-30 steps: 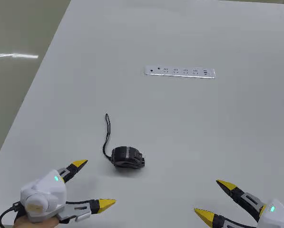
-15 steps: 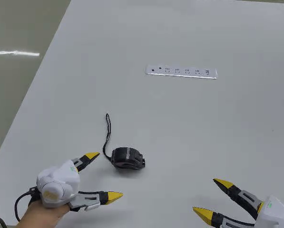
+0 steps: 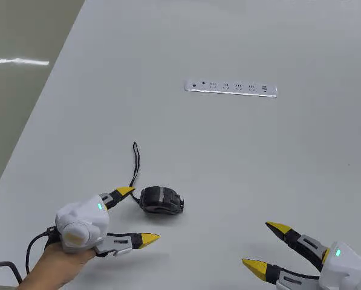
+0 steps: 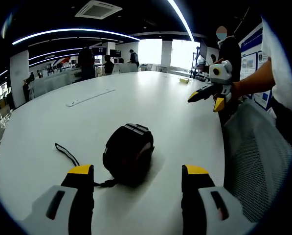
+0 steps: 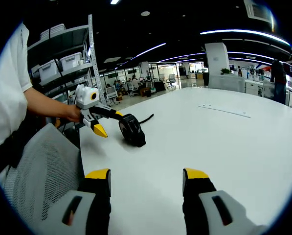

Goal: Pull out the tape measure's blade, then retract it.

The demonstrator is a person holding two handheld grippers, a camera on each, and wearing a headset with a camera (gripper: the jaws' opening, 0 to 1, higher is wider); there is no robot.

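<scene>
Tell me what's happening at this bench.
A person works at a white table with a hand-held gripper in each hand. The left hand-held gripper is open, and the black tape measure lies just ahead of its jaws, ungrasped, its blade not pulled out. The right hand-held gripper hangs open off to the side, well apart from it.

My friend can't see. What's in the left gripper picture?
A black tape measure sits on a white table, just ahead of the open, yellow-tipped left gripper. Its cord trails left, and the right gripper hovers farther off, open.
</scene>
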